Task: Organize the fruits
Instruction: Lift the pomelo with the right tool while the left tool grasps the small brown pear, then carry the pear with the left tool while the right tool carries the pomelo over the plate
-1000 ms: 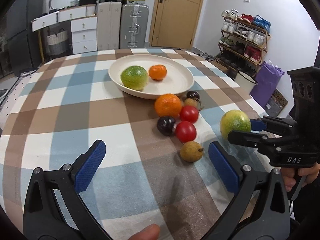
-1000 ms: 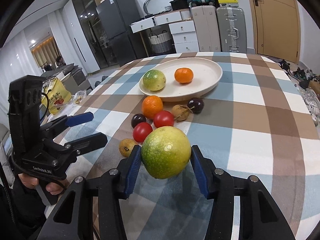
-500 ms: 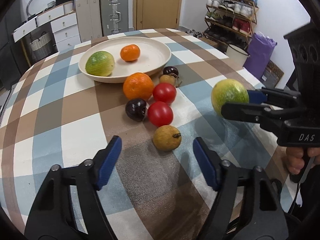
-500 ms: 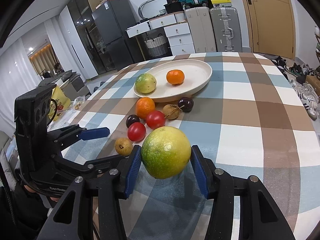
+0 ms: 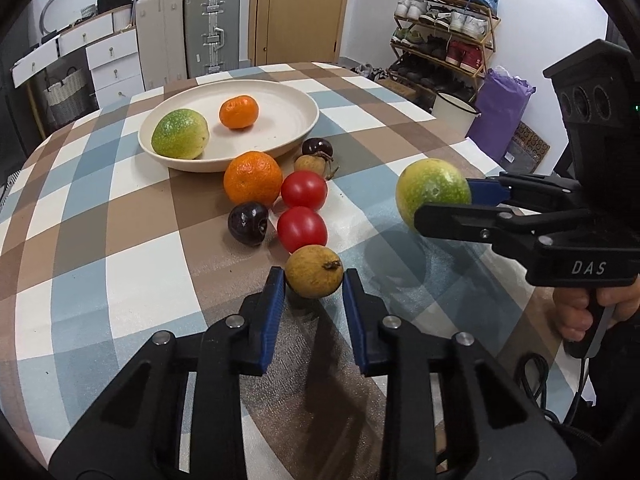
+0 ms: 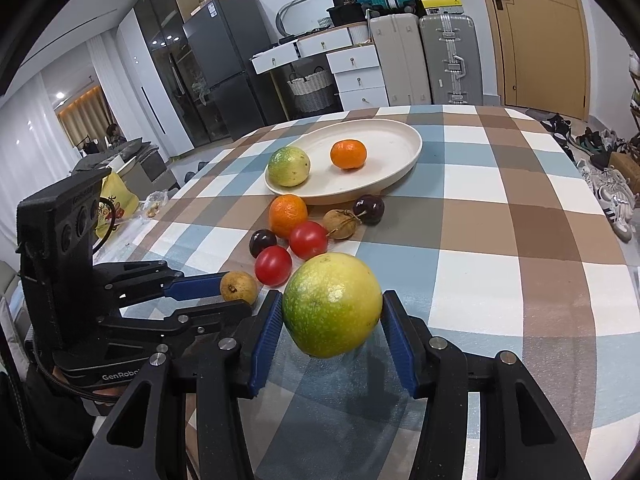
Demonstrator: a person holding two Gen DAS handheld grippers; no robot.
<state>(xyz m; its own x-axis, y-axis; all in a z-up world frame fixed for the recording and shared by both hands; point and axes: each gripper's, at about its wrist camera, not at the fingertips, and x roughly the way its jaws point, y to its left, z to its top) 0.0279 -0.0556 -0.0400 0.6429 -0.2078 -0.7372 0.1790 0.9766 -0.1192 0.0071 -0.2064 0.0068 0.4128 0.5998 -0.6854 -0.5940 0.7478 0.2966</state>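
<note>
Since half a second back, the left gripper (image 5: 314, 284) has pushed forward and its jaws have narrowed right down around the small brownish-yellow fruit (image 5: 314, 271), blue pads just beside it on both sides; can't tell for sure if they're actually pressing on it, and the fruit looks like it sits on the tabletop (image 5: 120, 216). Over on the other side the right gripper (image 6: 332, 324) has its jaws clamped on the big green-yellow fruit (image 6: 332, 304), holding it up off the cloth with its shadow underneath. Rest of the loose pile sits toward the middle of the tabletop, just in front of the plate (image 5: 280, 112): two red tomatoes (image 5: 303, 229) touching each other, a dark plum (image 5: 248, 223) beside them, a large orange (image 5: 253, 178) right at the plate's near rim, plus a second dark plum (image 5: 317, 146) and a brown stemmed fruit (image 5: 310, 165) next to it. Inside the plate there's a green fruit (image 5: 180, 134) against the rim and a small mandarin (image 5: 239, 111) nearer the center, well apart from each other. From the right wrist view, the left gripper comes in from the tabletop's edge, with the small fruit between its blue tips.
</note>
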